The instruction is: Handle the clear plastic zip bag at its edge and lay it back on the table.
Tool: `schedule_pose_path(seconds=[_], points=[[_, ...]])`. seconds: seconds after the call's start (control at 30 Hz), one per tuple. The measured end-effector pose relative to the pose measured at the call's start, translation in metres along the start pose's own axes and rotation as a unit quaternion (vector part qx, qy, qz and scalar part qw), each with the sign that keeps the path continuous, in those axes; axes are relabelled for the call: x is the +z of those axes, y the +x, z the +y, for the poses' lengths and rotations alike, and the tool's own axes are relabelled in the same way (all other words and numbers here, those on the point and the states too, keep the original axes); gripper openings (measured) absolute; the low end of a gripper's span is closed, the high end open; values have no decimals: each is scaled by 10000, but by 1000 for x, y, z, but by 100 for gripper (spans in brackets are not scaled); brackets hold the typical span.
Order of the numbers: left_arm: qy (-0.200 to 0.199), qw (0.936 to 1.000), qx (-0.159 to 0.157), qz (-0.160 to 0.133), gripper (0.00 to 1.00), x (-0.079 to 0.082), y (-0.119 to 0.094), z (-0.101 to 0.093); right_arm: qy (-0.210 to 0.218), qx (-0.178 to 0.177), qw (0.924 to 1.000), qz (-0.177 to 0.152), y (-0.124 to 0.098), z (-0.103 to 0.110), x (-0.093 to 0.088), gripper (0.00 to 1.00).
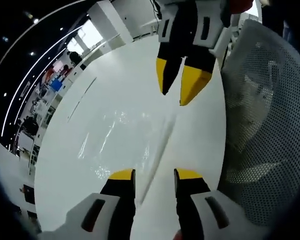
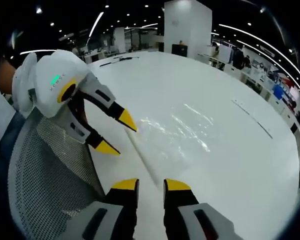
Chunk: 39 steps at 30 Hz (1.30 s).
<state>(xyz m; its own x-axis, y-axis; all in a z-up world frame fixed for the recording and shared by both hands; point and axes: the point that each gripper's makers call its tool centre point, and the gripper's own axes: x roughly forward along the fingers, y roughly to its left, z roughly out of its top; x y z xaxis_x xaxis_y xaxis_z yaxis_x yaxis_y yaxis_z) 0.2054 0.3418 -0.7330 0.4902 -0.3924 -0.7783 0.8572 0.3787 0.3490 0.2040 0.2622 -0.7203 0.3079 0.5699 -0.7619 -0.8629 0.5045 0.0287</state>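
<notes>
Both tongs, left [image 1: 154, 175] and right [image 2: 151, 184], gape unclenched over the flat zip bag [image 2: 177, 127]; no readable writing

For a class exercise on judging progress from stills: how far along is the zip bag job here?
Done: nothing clearly; the clear plastic zip bag lies flat on the white table. In hand: both yellow-tipped grippers hover open at its zip edge, the left gripper and the right gripper facing each other along that strip, neither gripping. Left: grip the edge, handle the bag, lay it back down.
</notes>
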Motion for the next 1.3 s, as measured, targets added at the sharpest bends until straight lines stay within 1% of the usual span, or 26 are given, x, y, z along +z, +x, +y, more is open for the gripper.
schedule_pose_path(seconds=[0.1,0.17,0.27,0.53,0.6,0.67,0.83,0.97,1.03,1.07,1.17,1.3], points=[[-95,9999,42,-16,29,-1,-4,4,96,-30,9999,-60,-2,-5,0,20],[-367,9993,63,-96,30,-1,-9,7,112,-43,9999,-87,-2,-6,0,22],[-483,9987,124,-142,32,-5,-13,12,172,-87,9998,-106,-7,-7,-2,25],[-926,9951,211,-287,37,-16,-26,21,665,-176,9971,-334,-12,-20,-5,31],[-1039,9938,212,-324,38,-18,-29,22,756,-234,9960,-421,-16,-24,-7,32],[-1209,9918,203,-363,39,-22,-31,23,854,-235,9947,-521,-20,-23,-6,34],[-1459,9884,161,-379,42,-32,-33,24,955,-264,9934,-572,-26,-27,-11,39],[-1623,9855,131,-468,45,-34,-38,24,1078,-316,9917,-621,-31,-30,-15,43],[-1732,9831,83,-580,47,-33,-40,23,1201,-342,9897,-702,-35,-29,-17,45],[-1755,9827,82,-579,48,-34,-41,23,1230,-346,9891,-736,-34,-30,-16,46],[-1824,9811,27,-646,51,-33,-45,20,1253,-357,9886,-754,-35,-30,-18,50],[-1911,9791,12,-695,53,-35,-46,19,1234,-376,9891,-709,-37,-31,-22,54]])
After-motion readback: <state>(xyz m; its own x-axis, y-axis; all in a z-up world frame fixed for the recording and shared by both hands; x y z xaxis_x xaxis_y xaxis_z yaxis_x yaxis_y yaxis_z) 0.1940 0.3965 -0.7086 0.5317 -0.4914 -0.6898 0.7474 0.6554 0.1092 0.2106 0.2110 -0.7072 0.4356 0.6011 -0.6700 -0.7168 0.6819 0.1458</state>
